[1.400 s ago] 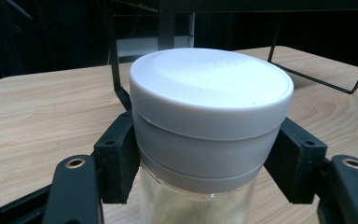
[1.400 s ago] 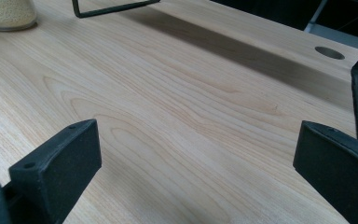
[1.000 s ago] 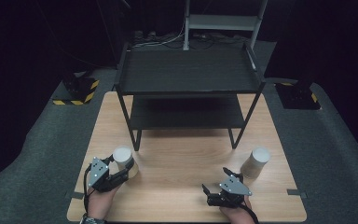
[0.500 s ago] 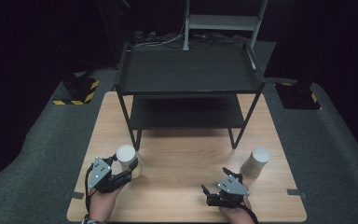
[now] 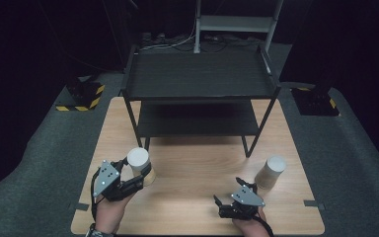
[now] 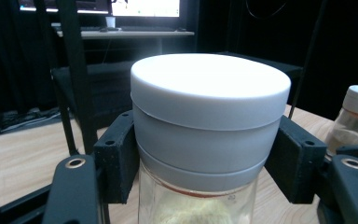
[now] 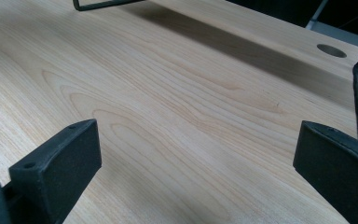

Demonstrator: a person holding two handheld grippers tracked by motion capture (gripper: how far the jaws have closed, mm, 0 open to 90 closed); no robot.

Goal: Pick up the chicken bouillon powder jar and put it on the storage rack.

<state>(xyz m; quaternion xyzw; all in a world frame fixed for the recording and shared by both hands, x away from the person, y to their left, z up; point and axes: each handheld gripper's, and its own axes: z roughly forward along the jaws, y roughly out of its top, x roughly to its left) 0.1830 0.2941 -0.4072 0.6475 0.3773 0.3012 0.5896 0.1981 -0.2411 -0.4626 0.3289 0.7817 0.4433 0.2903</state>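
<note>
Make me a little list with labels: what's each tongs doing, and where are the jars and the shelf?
left tongs: shut on the near jar, pads gripping just under its white lid
right tongs: open, nothing between them, above bare wood
second jar: standing on the table, right side, untouched
black shelf: at the table's back, two levels, nothing on them
likely next: jar may go onto the shelf
</note>
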